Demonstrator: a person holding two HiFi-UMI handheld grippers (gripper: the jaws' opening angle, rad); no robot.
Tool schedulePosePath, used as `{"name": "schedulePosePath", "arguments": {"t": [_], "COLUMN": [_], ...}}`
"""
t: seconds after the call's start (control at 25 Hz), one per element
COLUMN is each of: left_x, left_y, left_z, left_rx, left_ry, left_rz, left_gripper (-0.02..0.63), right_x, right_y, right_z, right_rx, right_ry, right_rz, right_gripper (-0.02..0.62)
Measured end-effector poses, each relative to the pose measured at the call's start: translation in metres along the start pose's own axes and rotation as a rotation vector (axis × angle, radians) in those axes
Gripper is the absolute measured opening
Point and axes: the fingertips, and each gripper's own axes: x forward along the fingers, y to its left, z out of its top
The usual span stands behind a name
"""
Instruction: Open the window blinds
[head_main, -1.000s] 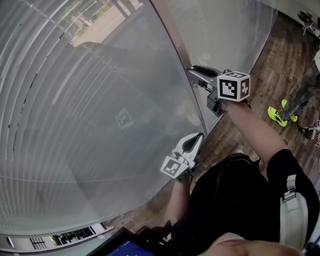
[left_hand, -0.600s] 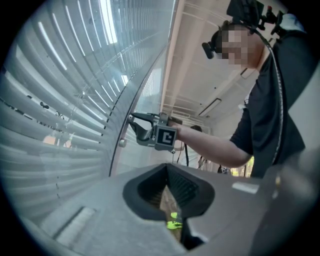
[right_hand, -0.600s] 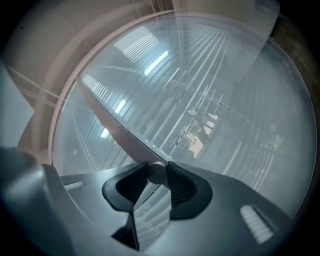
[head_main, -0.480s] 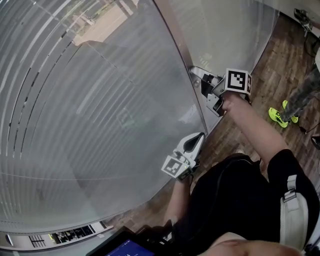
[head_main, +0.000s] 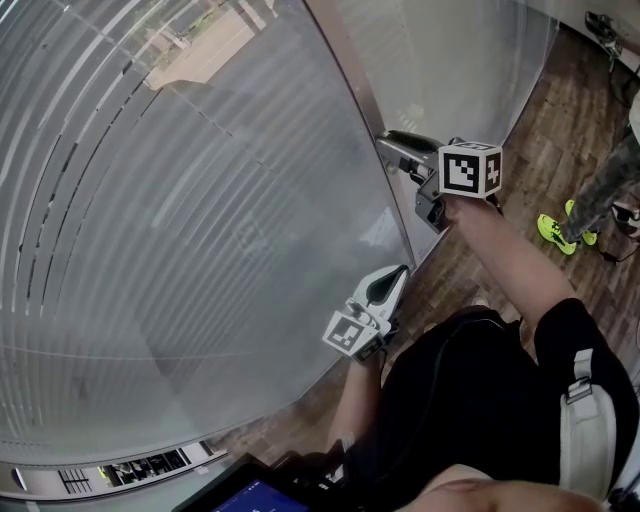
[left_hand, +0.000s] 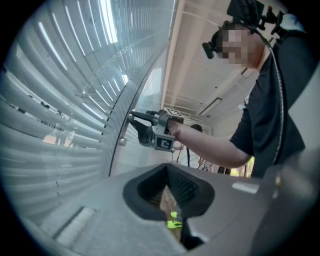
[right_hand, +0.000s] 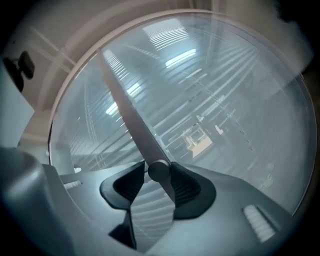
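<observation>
Nearest, along the lower edge of the head view, the person's dark-clothed torso is seen above a wooden floor (head_main: 560, 130). Just ahead, the left gripper (head_main: 400, 272) is held level near the lower right corner of the blinds (head_main: 150, 250). Its jaws are brought together at the tips, and nothing is held between them.

Further out, the right gripper (head_main: 383, 140) is raised to the right edge of the blinds, beside the grey window upright (head_main: 350, 70). Its jaws have just been opening. The round knob (right_hand: 159, 171) at the bottom of the tilt wand (right_hand: 131, 117) is framed between the ribbed pads (right_hand: 187, 189), which are set just beside it with no clear squeeze.

Beyond, the horizontal slats are laid nearly shut across the window, and thin bright gaps are seen between some of them.
</observation>
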Motion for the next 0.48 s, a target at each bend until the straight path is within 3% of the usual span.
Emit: {"name": "schedulePosePath", "arguments": {"t": [0.16,0.36,0.48], "left_x": [0.0,-0.002,-0.003], "left_y": [0.0,0.003,0.006], "left_z": [-0.001,-0.003,-0.003], "left_rx": [0.001,-0.003,-0.008], "left_ry": [0.005,0.004,0.005], "left_rz": [0.003,0.007,0.011], "left_gripper": [0.002,0.002,0.002], "right_x": [-0.002,-0.004,-0.003], "right_y": [0.004,0.02,0.019], "right_z": [-0.001,-0.005,-0.015], "right_rx": [-0.433,-1.202,-1.548], "right_ry": [0.058,0.208,0.301], "right_rz": [-0.088,-0.232,-0.277], "right_gripper": [0.225,0.225,0.202]}}
